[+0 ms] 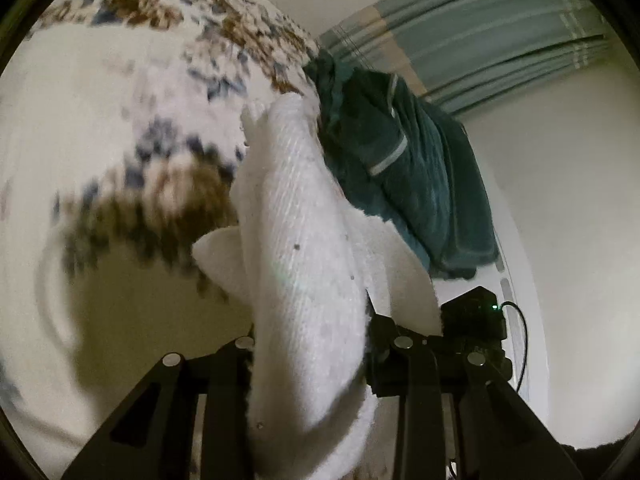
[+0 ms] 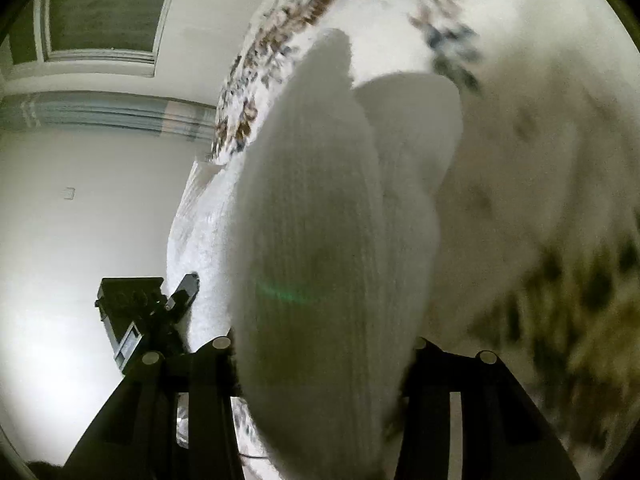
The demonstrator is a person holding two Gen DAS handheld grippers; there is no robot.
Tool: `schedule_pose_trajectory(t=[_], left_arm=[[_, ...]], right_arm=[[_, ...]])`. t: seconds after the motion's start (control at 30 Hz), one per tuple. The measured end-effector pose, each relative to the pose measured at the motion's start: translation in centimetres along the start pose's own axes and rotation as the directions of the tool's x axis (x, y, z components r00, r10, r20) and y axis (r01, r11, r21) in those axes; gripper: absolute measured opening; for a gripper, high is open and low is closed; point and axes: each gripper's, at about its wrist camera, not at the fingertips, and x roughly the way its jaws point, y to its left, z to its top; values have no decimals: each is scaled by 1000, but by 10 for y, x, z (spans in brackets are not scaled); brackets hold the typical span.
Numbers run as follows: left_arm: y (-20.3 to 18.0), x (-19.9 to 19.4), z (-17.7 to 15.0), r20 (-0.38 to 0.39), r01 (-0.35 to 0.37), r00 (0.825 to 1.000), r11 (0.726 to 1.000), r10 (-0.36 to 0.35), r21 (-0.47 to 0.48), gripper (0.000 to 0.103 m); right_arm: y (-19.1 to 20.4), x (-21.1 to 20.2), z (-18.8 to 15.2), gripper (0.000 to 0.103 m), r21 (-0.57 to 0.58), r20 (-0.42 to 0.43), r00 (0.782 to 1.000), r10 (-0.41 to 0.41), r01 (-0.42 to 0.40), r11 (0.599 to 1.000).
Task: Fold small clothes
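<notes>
Left gripper: your left gripper (image 1: pixel 310 360) is clenched on the white knit garment (image 1: pixel 296 248); the cloth fills the gap between its two black fingers and rises from 6 o'clock toward 12 o'clock in the left wrist view.
Right gripper: your right gripper (image 2: pixel 320 364) grips the same white knit garment (image 2: pixel 316 216), which bulges out between its fingers and covers the middle of the right wrist view.
Other gripper seen: in the left wrist view the right gripper (image 1: pixel 472 320) shows at about 4 o'clock, its black body touching the garment's edge, a green light lit on it. In the right wrist view the left gripper (image 2: pixel 160 308) shows at about 8 o'clock, against the cloth.
Garment: you hold it lifted between both tools, ribbed side toward the lenses, with a loose flap hanging at about 9 o'clock of the main fold in the left wrist view.
Bedspread: a white cover with brown and blue flowers (image 1: pixel 132 128) lies behind the garment, blurred.
Teal cloth: a dark teal towel-like piece (image 1: pixel 404 168) lies at about 2 o'clock of the garment, on the bed's edge.
Curtain: a blue-grey striped curtain (image 1: pixel 500 32) hangs at 1 o'clock.
Window: a white-framed window (image 2: pixel 104 12) sits at 10 o'clock in the right wrist view.
</notes>
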Motion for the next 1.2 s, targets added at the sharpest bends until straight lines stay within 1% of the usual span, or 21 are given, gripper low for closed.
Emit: schedule_pose_trajectory(t=[0.17,0.27,0.33,0.37,0.43,0.53,0.57,0.6,0.63,0.7,0.73,0.77,0.8,0.83,0.87,0.93,0.97,1.0,1.07,1.13,1.2], left_arm=[[34,33,56,-17,-63,998,998,64,29,28],[63,63,68,-80,-117,990,993,119,23,28],[78,80,64,-138,-180,973,983,183,34,29],[84,84,62,-159,-207,965,978,210,37,32],[90,83,58,-183,-206,962,979,204,11,38],[85,63,50,-164,-247,956,969,243,-1,43],[80,54,44,-147,-290,946,957,288,5,47],[76,47,39,-124,-317,941,948,316,12,48],[68,38,32,-88,-369,925,929,370,30,49],[50,24,13,-19,-491,870,868,493,73,63],[44,22,10,6,-527,849,846,528,87,64],[32,19,0,37,-586,810,802,586,114,74],[26,19,-6,47,-618,785,774,618,137,90],[17,20,-14,58,-648,759,743,649,165,98],[7,18,-21,73,-666,743,723,666,184,103],[-6,14,-29,90,-685,724,698,684,210,103],[-17,10,-35,100,-700,709,679,698,224,103],[-26,9,-37,106,-701,707,673,699,237,103],[-41,3,-37,111,-705,702,666,703,243,103],[-63,-8,-42,129,-711,696,653,706,260,103],[-84,-18,-46,147,-715,693,648,705,265,103]], right_arm=[[8,44,60,47,-27,5,999,-41,41,999],[-3,69,81,47,-19,-10,996,-83,83,996],[-9,83,90,47,-7,-27,992,-120,120,993],[-14,88,91,50,-1,-43,990,-134,134,991],[-20,91,91,59,3,-68,984,-168,168,986],[-12,78,79,74,-47,-57,962,-268,265,963],[-8,69,70,83,-71,-38,939,-341,337,939],[-3,63,64,87,-99,-11,915,-402,399,911],[4,55,56,89,-125,23,885,-466,465,877],[16,46,43,96,-160,92,803,-589,595,788],[26,44,39,98,-166,124,764,-633,645,746],[38,39,33,102,-164,154,723,-673,691,705],[45,35,25,103,-160,184,681,-708,732,662],[52,30,22,103,-154,201,643,-739,766,624],[58,23,13,103,-148,213,612,-762,791,594],[73,14,-2,103,-144,243,561,-791,828,543],[75,-1,-20,103,-144,257,545,-798,838,526],[83,-7,-26,103,-141,274,522,-808,853,503],[97,-18,-34,103,-131,297,497,-815,867,481],[115,-31,-45,103,-128,317,481,-817,875,466],[134,-52,-61,103,-118,326,484,-812,873,473]])
